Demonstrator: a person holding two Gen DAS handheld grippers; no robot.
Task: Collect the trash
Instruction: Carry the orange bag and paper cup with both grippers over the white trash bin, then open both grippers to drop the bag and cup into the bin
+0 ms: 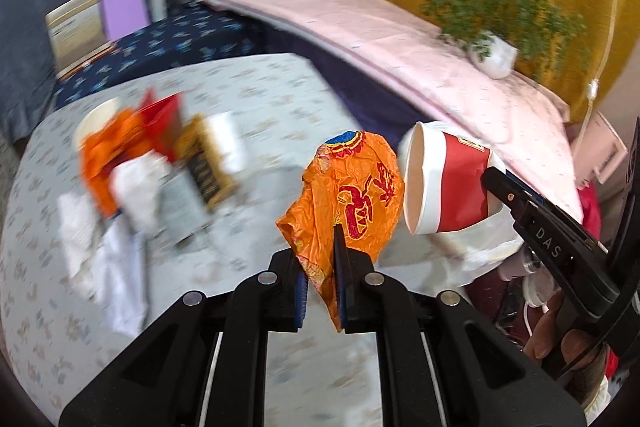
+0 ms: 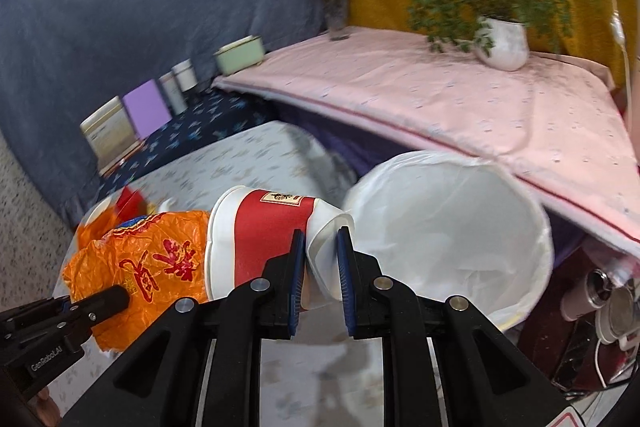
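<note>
My left gripper [image 1: 322, 259] is shut on a crumpled orange plastic wrapper [image 1: 352, 195] with red characters, held up above the floral table. My right gripper [image 2: 320, 255] is shut on the squashed base of a red-and-white paper cup [image 2: 264, 239], which lies sideways with its mouth to the left. In the left wrist view that cup [image 1: 444, 179] hangs just right of the wrapper. The wrapper [image 2: 140, 259] shows left of the cup in the right wrist view, with the left gripper's fingertips [image 2: 112, 301] on it. Just right of the cup gapes a bin lined with a white bag [image 2: 452, 235].
A pile of trash [image 1: 160, 163] with orange, red, white and gold pieces lies on the floral table [image 1: 260, 99]. Beyond are a pink-covered surface [image 2: 440, 95] with a potted plant [image 2: 504, 43] and a flower vase [image 2: 336, 7], and boxes [image 1: 100, 19] on a dark cloth.
</note>
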